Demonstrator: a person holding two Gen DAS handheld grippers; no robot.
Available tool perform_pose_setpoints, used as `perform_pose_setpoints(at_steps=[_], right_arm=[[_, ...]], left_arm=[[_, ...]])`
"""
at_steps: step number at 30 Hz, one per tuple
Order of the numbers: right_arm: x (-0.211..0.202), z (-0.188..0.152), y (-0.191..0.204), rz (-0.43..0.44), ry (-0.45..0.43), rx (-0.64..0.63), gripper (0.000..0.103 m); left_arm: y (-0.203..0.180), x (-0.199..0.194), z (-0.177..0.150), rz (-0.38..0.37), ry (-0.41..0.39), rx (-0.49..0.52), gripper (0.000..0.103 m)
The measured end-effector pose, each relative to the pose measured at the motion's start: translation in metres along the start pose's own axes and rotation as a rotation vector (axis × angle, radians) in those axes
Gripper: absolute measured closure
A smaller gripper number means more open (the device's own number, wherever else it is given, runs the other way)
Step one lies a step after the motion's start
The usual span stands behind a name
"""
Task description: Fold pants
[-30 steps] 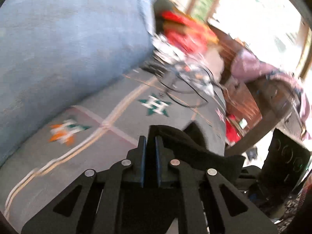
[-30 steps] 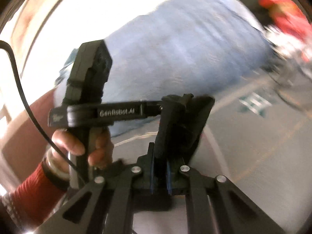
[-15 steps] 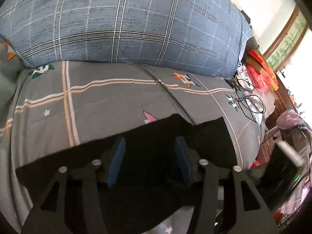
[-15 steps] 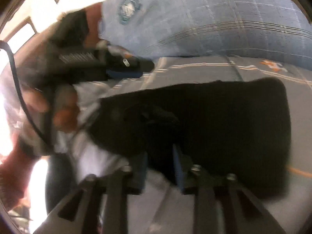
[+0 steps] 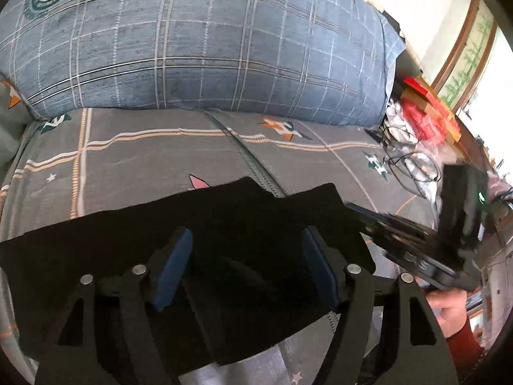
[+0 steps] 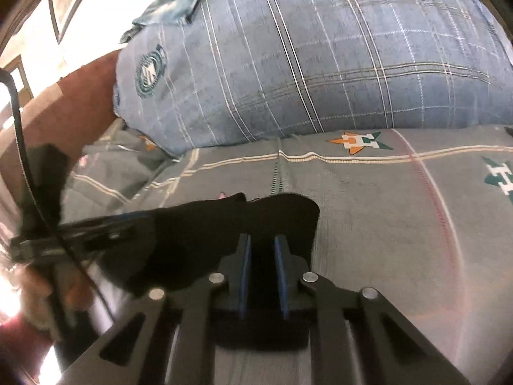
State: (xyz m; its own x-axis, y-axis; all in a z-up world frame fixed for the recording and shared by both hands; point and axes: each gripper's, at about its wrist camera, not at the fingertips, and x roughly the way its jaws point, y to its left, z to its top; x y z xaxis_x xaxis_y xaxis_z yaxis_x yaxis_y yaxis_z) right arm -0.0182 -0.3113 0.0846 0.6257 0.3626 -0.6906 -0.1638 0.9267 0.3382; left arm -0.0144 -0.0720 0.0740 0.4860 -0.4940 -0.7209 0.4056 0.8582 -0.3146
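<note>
The black pants (image 5: 243, 224) lie folded in a flat stack on the grey patterned bedsheet (image 5: 144, 160). My left gripper (image 5: 247, 243) is wide open above the stack, blue pads apart, holding nothing. In the right wrist view the pants (image 6: 198, 227) spread left of and under my right gripper (image 6: 261, 243), whose blue pads stand close together with black cloth between them. The right gripper also shows at the pants' right edge in the left wrist view (image 5: 378, 224). The left gripper shows blurred at the left in the right wrist view (image 6: 96, 227).
A big blue plaid pillow (image 5: 198, 38) lies along the back of the bed. Black cables (image 5: 413, 166), plastic bags and red items (image 5: 423, 112) sit at the bed's right end. A brown headboard (image 6: 64, 109) stands at the left.
Both grippers came down from a raised, tilted pose and laid the pants on the bed. My left gripper opened wide and let go. My right gripper kept hold of the cloth.
</note>
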Motion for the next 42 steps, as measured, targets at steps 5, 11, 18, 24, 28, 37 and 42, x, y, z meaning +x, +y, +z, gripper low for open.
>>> perform_pose_setpoints(at_steps=[5,11,18,24,28,37,42], right_arm=[[0.012,-0.010,-0.017,0.037,0.026,0.078,0.088],[-0.015,-0.007,-0.009,0.033,0.018,0.039,0.084],[-0.032,-0.038,0.009,0.045,0.050,-0.008,0.083],[-0.029,-0.042,0.009,0.025,0.059,0.029,0.081],[-0.048,-0.033,0.030,0.060,0.006,-0.032,0.073],[-0.029,-0.023,0.084,0.107,0.009,-0.134,0.063],[-0.010,-0.022,0.107,0.134,0.041,-0.149,0.061]], left_arm=[[0.006,0.030,-0.021,0.131,0.110,0.006,0.032],[0.019,0.018,-0.029,0.101,0.094,-0.048,0.033],[0.028,0.010,-0.040,0.125,0.071,-0.095,0.033],[0.029,-0.007,-0.048,0.143,0.047,-0.122,0.032],[0.034,-0.022,-0.055,0.195,0.018,-0.147,0.032],[0.054,-0.049,-0.069,0.243,-0.034,-0.211,0.024],[0.074,-0.063,-0.079,0.265,-0.050,-0.259,0.024]])
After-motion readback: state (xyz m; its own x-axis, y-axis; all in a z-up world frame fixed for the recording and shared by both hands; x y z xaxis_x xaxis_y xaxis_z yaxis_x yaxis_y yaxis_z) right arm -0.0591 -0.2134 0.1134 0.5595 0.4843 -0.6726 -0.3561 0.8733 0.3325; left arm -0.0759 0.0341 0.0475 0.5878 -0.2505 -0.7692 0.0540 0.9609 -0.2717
